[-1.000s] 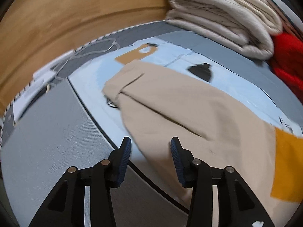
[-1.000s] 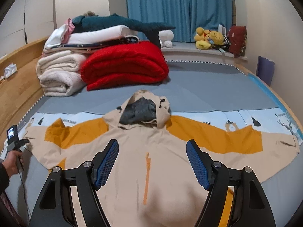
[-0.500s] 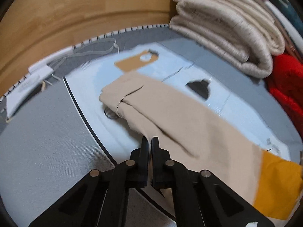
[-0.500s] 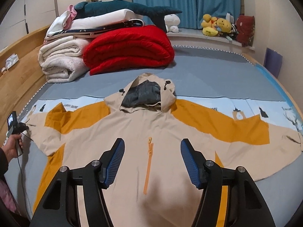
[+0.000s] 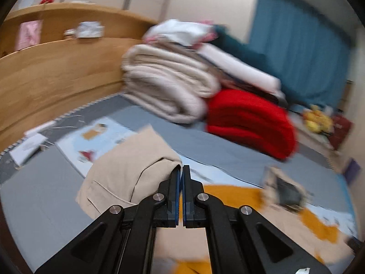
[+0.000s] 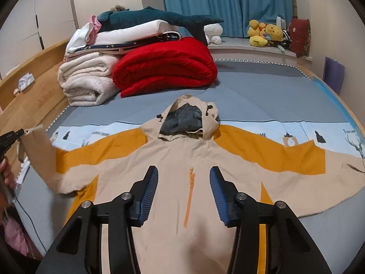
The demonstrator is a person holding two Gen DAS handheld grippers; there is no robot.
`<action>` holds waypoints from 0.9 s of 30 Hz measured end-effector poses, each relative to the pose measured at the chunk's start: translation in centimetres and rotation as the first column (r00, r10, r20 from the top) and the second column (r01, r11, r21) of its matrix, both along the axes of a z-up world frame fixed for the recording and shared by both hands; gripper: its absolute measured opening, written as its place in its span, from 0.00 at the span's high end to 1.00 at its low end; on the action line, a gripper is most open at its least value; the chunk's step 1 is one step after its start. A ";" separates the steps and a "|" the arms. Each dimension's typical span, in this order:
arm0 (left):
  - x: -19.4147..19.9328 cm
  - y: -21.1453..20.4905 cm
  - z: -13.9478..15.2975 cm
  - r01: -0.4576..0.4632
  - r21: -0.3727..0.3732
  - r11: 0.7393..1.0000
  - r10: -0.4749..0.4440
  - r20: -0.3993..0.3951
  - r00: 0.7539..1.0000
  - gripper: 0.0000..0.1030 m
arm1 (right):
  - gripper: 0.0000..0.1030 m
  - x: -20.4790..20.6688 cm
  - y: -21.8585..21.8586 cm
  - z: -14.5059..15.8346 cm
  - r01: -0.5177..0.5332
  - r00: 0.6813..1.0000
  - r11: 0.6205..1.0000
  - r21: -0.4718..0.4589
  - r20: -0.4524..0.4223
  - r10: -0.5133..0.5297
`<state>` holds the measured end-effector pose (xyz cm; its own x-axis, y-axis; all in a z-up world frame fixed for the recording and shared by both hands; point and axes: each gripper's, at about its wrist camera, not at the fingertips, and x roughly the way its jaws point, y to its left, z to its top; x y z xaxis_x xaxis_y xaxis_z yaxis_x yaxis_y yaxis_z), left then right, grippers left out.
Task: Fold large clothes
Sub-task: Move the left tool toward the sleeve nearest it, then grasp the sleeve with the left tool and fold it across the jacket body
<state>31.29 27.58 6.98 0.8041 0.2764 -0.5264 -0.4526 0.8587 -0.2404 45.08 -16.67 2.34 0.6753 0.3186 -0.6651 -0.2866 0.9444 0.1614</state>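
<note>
A beige and orange hooded jacket [image 6: 178, 150] lies face up on the bed with its sleeves spread. My left gripper [image 5: 182, 169] is shut on the end of the jacket's left sleeve [image 5: 127, 166], which hangs lifted off the bed. In the right wrist view that gripper [image 6: 21, 132] shows at the far left edge, holding the sleeve end up. My right gripper [image 6: 183, 175] hovers over the jacket's chest, its jaws closing. The orange zipper [image 6: 190, 194] lies in line between them, and the pads press on nothing.
Folded red blanket [image 6: 164, 66] and rolled white blankets [image 6: 86, 82] are stacked at the head of the grey bed [image 6: 262, 96], with a plush shark [image 6: 159, 18] on top. A wooden headboard [image 5: 57, 73] runs along the left. A person's hand [image 6: 6, 171] is at the left edge.
The left gripper closed on the sleeve end, then rose and swung toward the jacket's middle, pulling the sleeve up. The right jaws have narrowed; that hand stayed over the chest.
</note>
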 end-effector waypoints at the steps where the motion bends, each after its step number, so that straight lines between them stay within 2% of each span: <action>1: -0.1 -2.8 -0.1 0.060 0.002 0.998 -0.060 0.001 0.998 1.00 | 0.53 -0.4 -0.1 0.2 -0.006 1.000 1.000 0.003 -0.003 0.006; 3: 0.1 -7.7 -1.0 0.172 0.017 0.985 -0.171 -0.019 0.985 1.00 | 0.53 -1.2 -0.2 0.3 -0.023 1.000 1.000 0.005 -0.011 0.023; 4: 0.5 -10.3 -1.9 0.249 0.015 0.968 -0.249 -0.037 0.968 1.00 | 0.53 -1.7 -0.3 0.3 -0.028 0.999 1.000 0.004 -0.014 0.028; 5: 1.1 -12.6 -3.1 0.324 0.004 0.946 -0.323 -0.062 0.944 1.00 | 0.53 -2.2 -0.4 0.2 -0.031 0.999 1.000 0.002 -0.017 0.031; 6: 1.4 -14.0 -4.0 0.361 -0.009 0.933 -0.360 -0.081 0.929 1.00 | 0.53 -2.7 -0.5 0.0 -0.035 0.999 0.999 -0.003 -0.020 0.035; 8: 2.7 -17.6 -7.5 0.455 -0.107 0.884 -0.467 -0.162 0.869 1.00 | 0.53 -3.5 -0.7 -0.5 -0.039 0.999 0.999 -0.013 -0.033 0.039; 10: 3.9 -19.4 -10.5 0.496 -0.194 0.846 -0.532 -0.249 0.809 0.98 | 0.53 -4.2 -1.0 -1.2 -0.029 0.998 1.000 -0.012 -0.061 0.028; 12: 4.6 -20.4 -13.3 0.480 -0.269 0.835 -0.549 -0.351 0.758 0.95 | 0.53 -4.5 -1.5 -1.9 -0.014 0.995 1.000 0.008 -0.099 0.015; 13: 4.4 -20.3 -14.2 0.470 -0.307 0.828 -0.558 -0.363 0.746 0.93 | 0.53 -4.6 -1.8 -2.3 -0.002 0.992 1.000 0.020 -0.122 0.004; 15: 3.9 -19.4 -14.6 0.448 -0.329 0.831 -0.549 -0.360 0.754 0.88 | 0.53 -4.6 -2.2 -3.1 0.021 0.986 0.999 0.050 -0.166 -0.013; 17: 3.6 -18.3 -14.0 0.435 -0.321 0.841 -0.533 -0.349 0.771 0.85 | 0.53 -4.7 -2.4 -3.6 0.039 0.981 0.997 0.067 -0.191 -0.025; 19: 3.4 -17.2 -13.2 0.419 -0.303 0.856 -0.506 -0.327 0.798 0.76 | 0.53 -4.7 -2.1 -3.9 0.048 0.979 0.996 0.077 -0.203 -0.032; 21: 3.4 -15.1 -13.2 0.374 -0.297 0.878 -0.462 -0.328 0.824 0.71 | 0.56 -4.7 -1.4 -4.1 0.045 0.980 0.996 0.078 -0.199 -0.028; 23: 3.7 -13.3 -14.3 0.316 -0.341 0.885 -0.431 -0.348 0.833 0.71 | 0.60 -4.6 -0.3 -4.3 0.025 0.982 0.997 0.067 -0.187 -0.012; 26: 4.6 -10.4 -16.6 0.203 -0.437 0.877 -0.387 -0.390 0.835 0.71 | 0.60 -4.3 1.4 -4.9 -0.006 0.982 0.999 0.052 -0.186 0.015; 27: 4.8 -9.9 -17.1 0.179 -0.449 0.876 -0.376 -0.400 0.836 0.71 | 0.60 -4.1 2.1 -5.2 -0.021 0.982 0.998 0.056 -0.186 0.031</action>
